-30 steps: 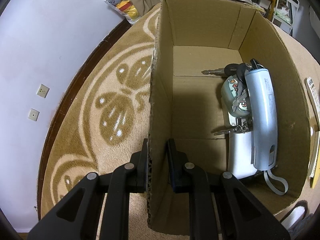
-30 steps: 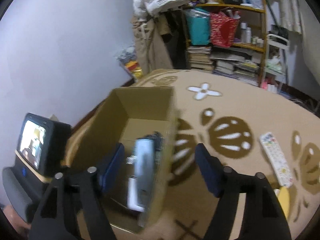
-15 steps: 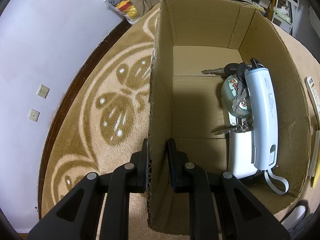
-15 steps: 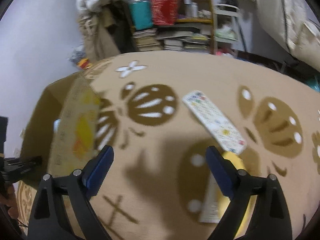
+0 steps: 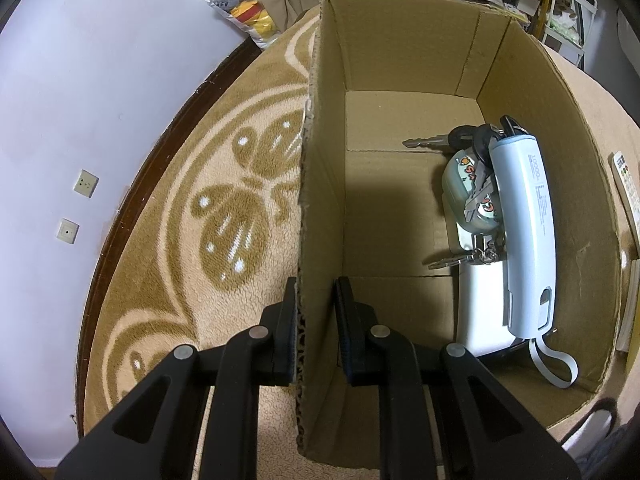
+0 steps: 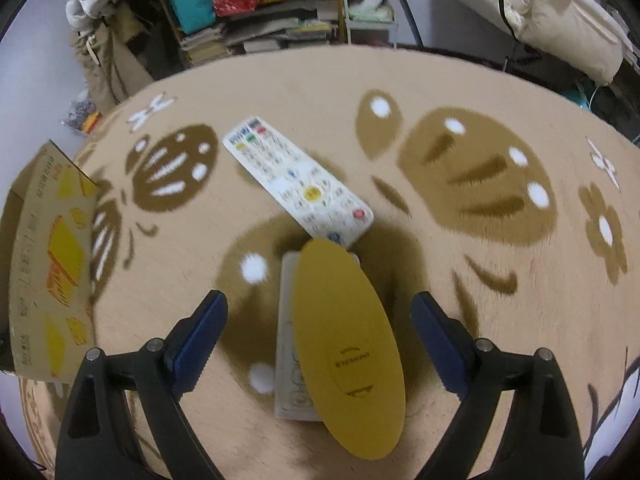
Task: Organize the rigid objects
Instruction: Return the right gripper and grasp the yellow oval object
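My left gripper is shut on the left wall of a cardboard box, one finger outside, one inside. On the box floor lie a pale blue power bank, a white device under it, a bunch of keys and a small printed pouch. My right gripper is open above the carpet, its fingers either side of a yellow oval object that rests on a white remote. A second white remote lies just beyond. The box's printed outer wall is at the left.
A beige carpet with brown butterfly patterns covers the floor. Shelves with books and bags stand at the back. A bag of soft toys leans by the lilac wall with its sockets. A padded cover is at the upper right.
My right gripper has swung away from the box to the right and come down over the yellow oval object and the remotes. The left gripper has kept its hold on the box wall.
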`<control>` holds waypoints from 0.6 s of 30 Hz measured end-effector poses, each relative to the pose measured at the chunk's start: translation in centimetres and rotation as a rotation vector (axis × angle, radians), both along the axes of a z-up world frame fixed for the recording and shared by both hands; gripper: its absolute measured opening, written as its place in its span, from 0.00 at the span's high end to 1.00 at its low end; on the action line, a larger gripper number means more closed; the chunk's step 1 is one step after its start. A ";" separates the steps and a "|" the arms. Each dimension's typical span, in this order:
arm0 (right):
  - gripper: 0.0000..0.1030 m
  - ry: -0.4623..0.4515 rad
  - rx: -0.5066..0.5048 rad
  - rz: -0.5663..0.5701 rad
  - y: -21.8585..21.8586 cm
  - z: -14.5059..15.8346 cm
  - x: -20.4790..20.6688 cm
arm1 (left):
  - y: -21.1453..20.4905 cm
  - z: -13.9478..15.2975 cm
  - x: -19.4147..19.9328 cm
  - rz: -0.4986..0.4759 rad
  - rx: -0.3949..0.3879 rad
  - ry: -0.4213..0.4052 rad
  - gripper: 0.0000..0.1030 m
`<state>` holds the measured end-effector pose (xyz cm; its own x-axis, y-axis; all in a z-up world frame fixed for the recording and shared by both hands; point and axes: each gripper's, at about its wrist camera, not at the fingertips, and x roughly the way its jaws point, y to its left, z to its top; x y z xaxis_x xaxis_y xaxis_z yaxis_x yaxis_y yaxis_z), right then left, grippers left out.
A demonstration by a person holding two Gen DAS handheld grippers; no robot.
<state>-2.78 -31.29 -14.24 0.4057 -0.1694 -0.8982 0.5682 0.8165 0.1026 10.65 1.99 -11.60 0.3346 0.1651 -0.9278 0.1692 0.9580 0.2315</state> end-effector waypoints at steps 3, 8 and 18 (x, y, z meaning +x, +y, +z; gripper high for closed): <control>0.06 0.017 0.031 -0.019 -0.3 -0.7 -0.3 | 0.0 0.0 0.0 0.000 0.000 0.000 0.84; 0.19 0.026 0.088 -0.031 -0.6 -1.5 -0.5 | -0.1 0.0 0.0 -0.002 0.001 0.000 0.84; 0.41 0.041 0.091 0.006 0.2 -2.0 0.2 | 0.0 0.1 0.0 -0.001 0.000 0.001 0.83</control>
<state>-2.62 -31.11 -16.25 0.3692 -0.0839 -0.9255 0.5685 0.8082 0.1535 10.60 2.03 -11.54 0.3341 0.1644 -0.9281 0.1704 0.9579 0.2310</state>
